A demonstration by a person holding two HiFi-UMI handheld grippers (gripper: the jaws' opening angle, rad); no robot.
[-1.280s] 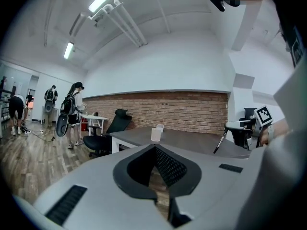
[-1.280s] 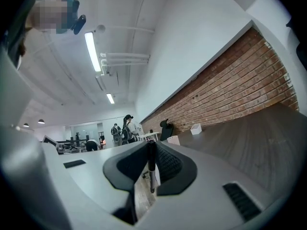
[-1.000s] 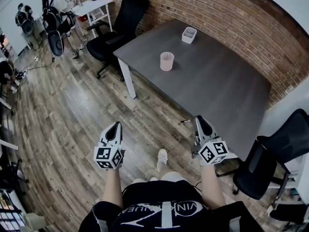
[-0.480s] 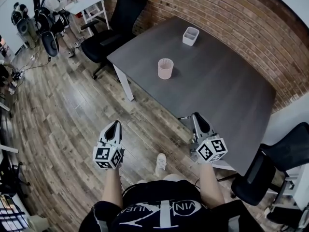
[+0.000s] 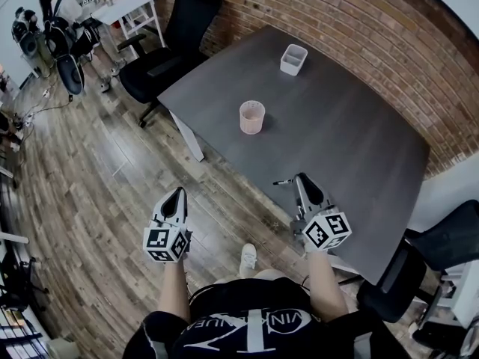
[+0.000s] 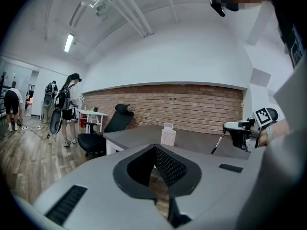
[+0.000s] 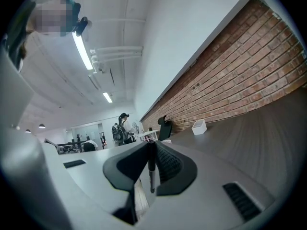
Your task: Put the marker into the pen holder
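Note:
The pen holder [image 5: 251, 117] is a pink mesh cup standing upright near the left edge of the dark grey table [image 5: 352, 148]. In the left gripper view the pen holder [image 6: 168, 136] shows pale, ahead on the table. My right gripper [image 5: 302, 182] hovers at the table's near edge, shut on a black marker [image 5: 284, 182] that sticks out to the left. In the right gripper view the marker [image 7: 151, 169] lies crosswise between the pads. My left gripper [image 5: 176, 198] hangs over the wooden floor, shut and holding nothing. Its own view catches the right gripper [image 6: 226, 126] with the marker [image 6: 217, 142].
A small white box [image 5: 293, 59] sits at the table's far side by the brick wall [image 5: 359, 21]. Black office chairs stand at the far left [image 5: 168, 47] and near right [image 5: 415, 264]. A white side table [image 5: 131, 6] and people [image 5: 56, 13] are at the back left.
The person has stepped closer to the table, so it and the pen holder sit nearer in the head view. The right gripper with the marker now reaches the table edge. Both grips are unchanged.

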